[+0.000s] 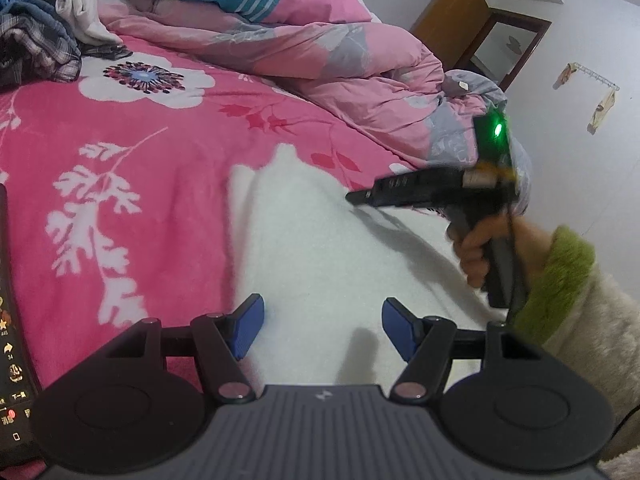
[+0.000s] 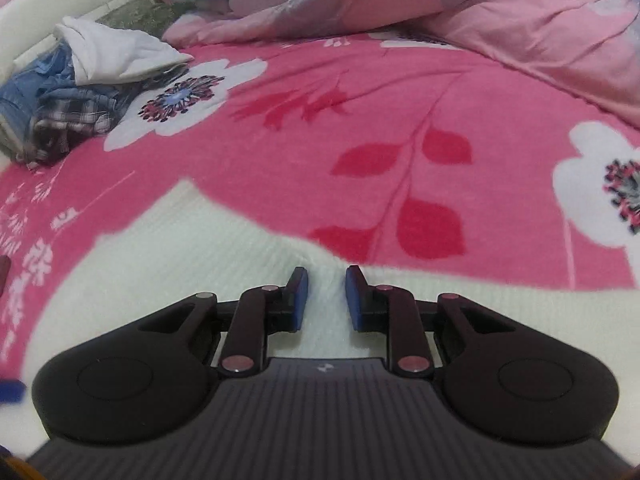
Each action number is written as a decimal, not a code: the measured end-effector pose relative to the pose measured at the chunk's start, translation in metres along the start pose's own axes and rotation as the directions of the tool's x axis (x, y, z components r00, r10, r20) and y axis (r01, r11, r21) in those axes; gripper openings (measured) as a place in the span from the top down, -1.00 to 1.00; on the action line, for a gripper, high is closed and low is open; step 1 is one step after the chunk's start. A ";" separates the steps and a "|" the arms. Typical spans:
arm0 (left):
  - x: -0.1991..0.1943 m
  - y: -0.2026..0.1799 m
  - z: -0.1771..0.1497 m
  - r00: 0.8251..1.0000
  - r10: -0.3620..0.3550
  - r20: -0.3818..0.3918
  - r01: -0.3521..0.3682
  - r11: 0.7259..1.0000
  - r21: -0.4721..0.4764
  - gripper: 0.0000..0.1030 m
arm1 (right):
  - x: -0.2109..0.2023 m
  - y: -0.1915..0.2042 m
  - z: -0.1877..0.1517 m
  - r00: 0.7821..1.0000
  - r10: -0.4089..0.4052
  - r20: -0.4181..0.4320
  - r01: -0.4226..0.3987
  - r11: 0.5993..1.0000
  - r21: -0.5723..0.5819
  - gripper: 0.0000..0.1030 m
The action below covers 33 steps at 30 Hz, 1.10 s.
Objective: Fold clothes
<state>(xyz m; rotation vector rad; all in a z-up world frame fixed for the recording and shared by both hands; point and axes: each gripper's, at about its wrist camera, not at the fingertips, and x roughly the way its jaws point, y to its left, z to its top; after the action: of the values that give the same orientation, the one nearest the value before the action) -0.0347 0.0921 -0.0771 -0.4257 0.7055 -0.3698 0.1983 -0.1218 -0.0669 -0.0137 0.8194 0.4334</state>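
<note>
A white ribbed knit garment (image 1: 320, 248) lies spread on the pink flowered bed cover (image 1: 160, 168). My left gripper (image 1: 323, 304) hovers over its near part, open, with nothing between the blue pads. My right gripper (image 1: 354, 198), held by a hand (image 1: 472, 248) in a green-cuffed cream sleeve, points at the garment's far edge. In the right wrist view my right gripper (image 2: 326, 270) stands narrow, and a raised fold of the white garment (image 2: 200, 248) is pinched between its pads.
A pile of unfolded clothes (image 2: 72, 92), white, denim and plaid, lies at the far left of the bed cover (image 2: 360, 120). A bunched pink quilt (image 1: 320, 52) fills the back. A phone (image 1: 10, 320) stands at the left edge, a wooden nightstand (image 1: 472, 24) beyond the bed.
</note>
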 end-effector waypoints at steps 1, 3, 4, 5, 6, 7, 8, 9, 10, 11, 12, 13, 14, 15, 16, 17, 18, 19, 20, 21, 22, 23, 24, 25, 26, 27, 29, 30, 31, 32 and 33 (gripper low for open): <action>0.000 0.001 0.000 1.000 -0.005 0.001 0.005 1.000 -0.007 -0.29 | -0.004 0.006 0.006 1.000 0.017 0.009 -0.017 1.000 -0.002 0.57; -0.001 0.002 0.000 1.000 -0.008 0.001 0.008 1.000 -0.007 -0.29 | -0.012 0.018 0.017 0.998 0.051 0.028 -0.050 0.999 -0.006 0.58; -0.001 0.002 -0.001 1.000 -0.007 0.001 0.008 1.000 -0.005 -0.29 | -0.016 0.024 0.023 0.997 0.067 0.037 -0.067 0.998 -0.009 0.58; -0.002 0.001 -0.001 1.000 -0.007 0.002 0.007 1.000 -0.002 -0.29 | -0.012 0.031 0.025 0.994 0.101 0.038 -0.101 0.995 -0.011 0.58; -0.002 0.001 -0.002 1.000 -0.006 0.004 0.006 1.000 0.001 -0.29 | -0.005 0.037 0.027 0.989 0.143 0.034 -0.143 0.990 -0.014 0.60; -0.002 0.001 -0.002 1.000 -0.003 0.006 0.003 1.000 0.003 -0.29 | 0.009 0.043 0.024 0.988 0.157 0.002 -0.157 0.987 -0.018 0.61; -0.002 0.001 -0.003 1.000 -0.002 0.007 0.002 1.000 0.003 -0.29 | 0.026 0.049 0.019 0.987 0.157 -0.043 -0.158 0.987 -0.023 0.61; -0.002 0.002 -0.003 1.000 -0.003 0.007 0.003 1.000 0.003 -0.29 | 0.035 0.053 0.013 0.987 0.151 -0.047 -0.153 0.988 -0.036 0.62; -0.002 0.002 -0.003 1.000 -0.005 0.008 0.005 1.000 0.002 -0.29 | 0.039 0.055 0.008 0.989 0.144 -0.030 -0.145 0.988 -0.052 0.62; -0.003 0.003 -0.003 1.000 -0.009 0.008 0.009 1.000 0.001 -0.29 | 0.038 0.056 0.010 0.989 0.142 -0.031 -0.143 0.989 -0.044 0.61; -0.003 0.003 -0.004 1.000 -0.011 0.009 0.011 1.000 0.000 -0.29 | 0.034 0.055 0.015 0.989 0.141 -0.040 -0.142 0.989 -0.026 0.61; -0.003 0.004 -0.004 1.000 -0.012 0.009 0.012 1.000 0.000 -0.29 | 0.028 0.055 0.020 0.989 0.145 -0.041 -0.146 0.989 -0.017 0.61; -0.003 0.004 -0.004 1.000 -0.012 0.007 0.012 1.000 0.001 -0.29 | 0.025 0.055 0.022 0.987 0.159 -0.025 -0.159 0.987 -0.007 0.60; -0.003 0.004 -0.004 1.000 -0.011 0.006 0.011 1.000 0.003 -0.29 | 0.023 0.054 0.024 0.984 0.177 -0.003 -0.177 0.984 0.005 0.60; -0.003 0.003 -0.004 1.000 -0.009 0.004 0.009 1.000 0.005 -0.29 | 0.020 0.054 0.025 0.981 0.194 0.020 -0.195 0.981 0.018 0.60; -0.004 0.003 -0.004 1.000 -0.007 0.003 0.006 1.000 0.006 -0.29 | 0.023 0.055 0.025 0.976 0.218 0.024 -0.219 0.975 0.036 0.60; -0.004 0.002 -0.004 1.000 -0.003 0.002 0.003 1.000 0.005 -0.29 | 0.034 0.058 0.021 0.974 0.226 -0.003 -0.226 0.973 0.043 0.60; -0.004 0.002 -0.004 1.000 0.001 0.000 -0.001 1.000 0.003 -0.29 | 0.048 0.063 0.015 0.973 0.225 -0.042 -0.223 0.974 0.044 0.60; -0.005 0.002 -0.005 1.000 0.003 0.000 -0.003 1.000 0.003 -0.29 | 0.054 0.067 0.010 0.976 0.214 -0.042 -0.213 0.977 0.019 0.60; -0.005 0.002 -0.005 1.000 0.005 0.001 -0.005 1.000 0.004 -0.29 | 0.052 0.070 0.010 0.979 0.203 -0.033 -0.203 0.979 0.000 0.60; -0.005 0.001 -0.005 1.000 0.006 0.001 -0.006 1.000 0.005 -0.29 | 0.046 0.073 0.012 0.981 0.194 -0.030 -0.194 0.981 -0.009 0.60; -0.005 0.001 -0.005 1.000 0.007 0.001 -0.007 1.000 0.007 -0.29 | 0.039 0.075 0.013 0.982 0.187 -0.019 -0.187 0.982 -0.020 0.59; -0.005 0.001 -0.005 1.000 0.007 -0.001 -0.007 1.000 0.009 -0.29 | 0.030 0.077 0.012 0.983 0.184 -0.001 -0.184 0.982 -0.038 0.59; -0.005 0.001 -0.005 1.000 0.007 -0.004 -0.007 1.000 0.009 -0.29 | 0.017 0.076 0.009 0.983 0.181 0.031 -0.179 0.983 -0.047 0.60; -0.005 0.001 -0.004 1.000 0.007 -0.007 -0.006 1.000 0.009 -0.29 | 0.003 0.074 0.004 0.982 0.177 0.068 -0.173 0.984 -0.050 0.60; -0.005 0.001 -0.003 1.000 0.006 -0.010 -0.006 1.000 0.009 -0.29 | -0.012 0.065 -0.002 0.981 0.166 0.098 -0.164 0.986 -0.028 0.60; -0.004 0.002 -0.002 1.000 0.005 -0.017 -0.005 1.000 0.007 -0.29 | -0.041 0.040 -0.014 0.984 0.111 0.140 -0.116 0.993 0.027 0.60; -0.004 0.002 -0.002 1.000 0.006 -0.020 -0.006 1.000 0.006 -0.29 | -0.052 0.025 -0.019 0.987 0.058 0.150 -0.065 0.997 0.042 0.60; -0.004 0.002 -0.002 1.000 0.007 -0.022 -0.007 1.000 0.006 -0.29 | -0.063 0.010 -0.024 0.987 0.006 0.159 -0.015 0.998 0.057 0.60; -0.004 0.001 -0.002 1.000 0.010 -0.023 -0.009 1.000 0.006 -0.29 | -0.073 -0.009 -0.028 0.984 -0.066 0.164 0.055 0.996 0.071 0.60; -0.004 0.000 -0.002 1.000 0.015 -0.023 -0.014 1.000 0.009 -0.29 | -0.081 -0.030 -0.030 0.976 -0.145 0.162 0.131 0.987 0.092 0.60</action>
<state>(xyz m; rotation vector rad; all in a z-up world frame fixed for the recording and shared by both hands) -0.0387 0.0939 -0.0765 -0.4086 0.7291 -0.3645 0.1397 -0.1848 -0.0348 0.0401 0.6641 0.2660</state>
